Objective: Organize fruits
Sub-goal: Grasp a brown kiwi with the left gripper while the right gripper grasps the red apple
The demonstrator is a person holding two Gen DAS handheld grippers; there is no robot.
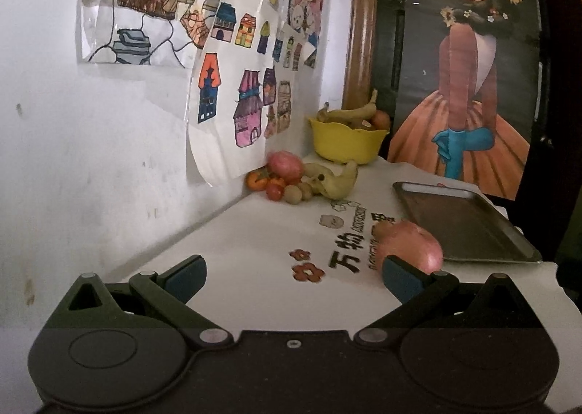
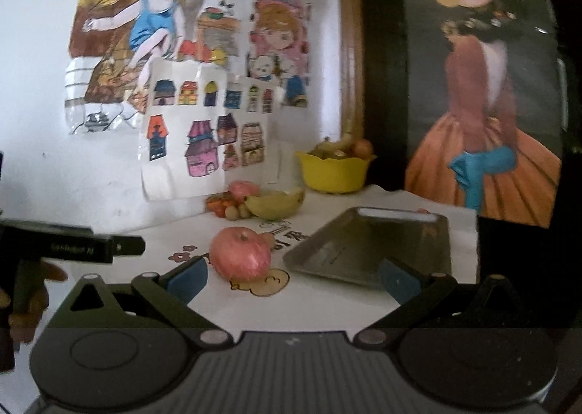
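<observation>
A pink-red apple (image 1: 409, 245) (image 2: 240, 254) lies on the white table beside a grey metal tray (image 1: 462, 221) (image 2: 371, 246). My left gripper (image 1: 293, 277) is open and empty, its right finger just in front of the apple. My right gripper (image 2: 293, 277) is open and empty, with the apple just beyond its left finger. At the back by the wall lies a pile of fruit: another apple (image 1: 285, 164), a banana (image 1: 338, 181) (image 2: 274, 204), small oranges and round fruits. A yellow bowl (image 1: 345, 139) (image 2: 333, 170) holds bananas and an orange.
Children's drawings hang on the white wall (image 1: 109, 141) at the left. A poster of a girl (image 1: 469, 86) stands behind the table at the right. The left gripper's body (image 2: 72, 248) shows at the left of the right wrist view.
</observation>
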